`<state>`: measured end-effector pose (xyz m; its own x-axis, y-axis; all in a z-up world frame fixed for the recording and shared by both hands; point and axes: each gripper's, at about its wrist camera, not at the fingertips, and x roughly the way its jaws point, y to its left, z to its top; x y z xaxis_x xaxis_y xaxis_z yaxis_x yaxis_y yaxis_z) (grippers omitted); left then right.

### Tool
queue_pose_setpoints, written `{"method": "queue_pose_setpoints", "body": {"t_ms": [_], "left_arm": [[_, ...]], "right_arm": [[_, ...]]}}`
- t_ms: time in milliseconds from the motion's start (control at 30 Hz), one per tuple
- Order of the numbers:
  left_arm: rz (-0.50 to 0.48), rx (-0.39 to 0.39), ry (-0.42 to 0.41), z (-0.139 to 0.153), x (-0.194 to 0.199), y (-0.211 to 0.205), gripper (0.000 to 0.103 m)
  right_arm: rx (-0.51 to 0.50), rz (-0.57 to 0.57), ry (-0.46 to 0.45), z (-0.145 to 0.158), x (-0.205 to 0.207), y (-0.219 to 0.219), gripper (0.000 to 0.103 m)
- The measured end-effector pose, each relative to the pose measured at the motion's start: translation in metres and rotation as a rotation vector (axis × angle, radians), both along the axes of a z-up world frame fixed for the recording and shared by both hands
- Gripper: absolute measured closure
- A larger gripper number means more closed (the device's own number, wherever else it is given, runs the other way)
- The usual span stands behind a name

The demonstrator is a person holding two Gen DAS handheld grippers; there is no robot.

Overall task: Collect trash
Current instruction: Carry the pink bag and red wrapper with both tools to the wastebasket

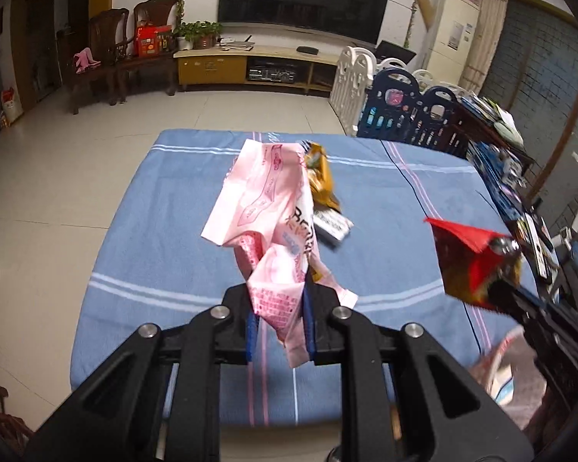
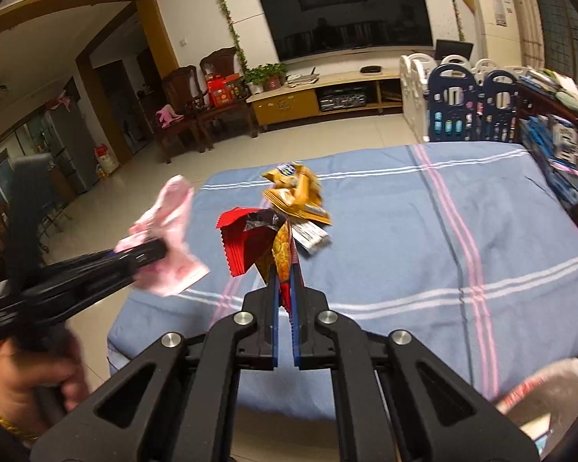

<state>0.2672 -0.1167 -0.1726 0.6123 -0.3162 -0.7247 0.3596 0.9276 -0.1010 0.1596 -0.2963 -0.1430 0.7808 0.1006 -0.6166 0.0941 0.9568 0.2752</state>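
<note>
My left gripper [image 1: 279, 300] is shut on a crumpled pink wrapper [image 1: 266, 223] and holds it above the blue striped tablecloth [image 1: 165, 238]. In the right wrist view the left gripper [image 2: 162, 250] shows at the left with the pink wrapper [image 2: 165, 231]. My right gripper [image 2: 287, 281] is shut on a red and orange snack bag [image 2: 258, 242], which also shows in the left wrist view [image 1: 470, 261]. A yellow snack wrapper [image 2: 296, 192] and a small white wrapper [image 2: 310, 236] lie on the cloth; the yellow one also shows in the left wrist view [image 1: 321, 181].
A translucent bag [image 2: 539, 400] shows blurred at the near right edge of the table. A cluttered shelf [image 1: 520, 192] runs along the table's right side. A blue and white play fence [image 2: 462, 100] stands behind the table. Tiled floor [image 1: 50, 192] lies to the left.
</note>
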Motion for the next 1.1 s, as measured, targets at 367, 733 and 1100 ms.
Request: {"method": "queue_pose_setpoints", "body": {"t_ms": [367, 733, 1100], "left_arm": [[-0.039, 0.049, 0.020, -0.017, -0.047, 0.000, 0.083], [-0.042, 0.065, 0.018, -0.019, -0.045, -0.003, 0.083], [-0.341, -0.054, 0.005, -0.009, -0.080, -0.070, 0.083]], "right_arm": [[-0.026, 0.001, 0.036, -0.016, -0.005, 0.006, 0.098], [-0.031, 0.004, 0.042, -0.018, 0.000, 0.007, 0.098], [0.018, -0.146, -0.101, 0.023, -0.093, -0.048, 0.098]]}}
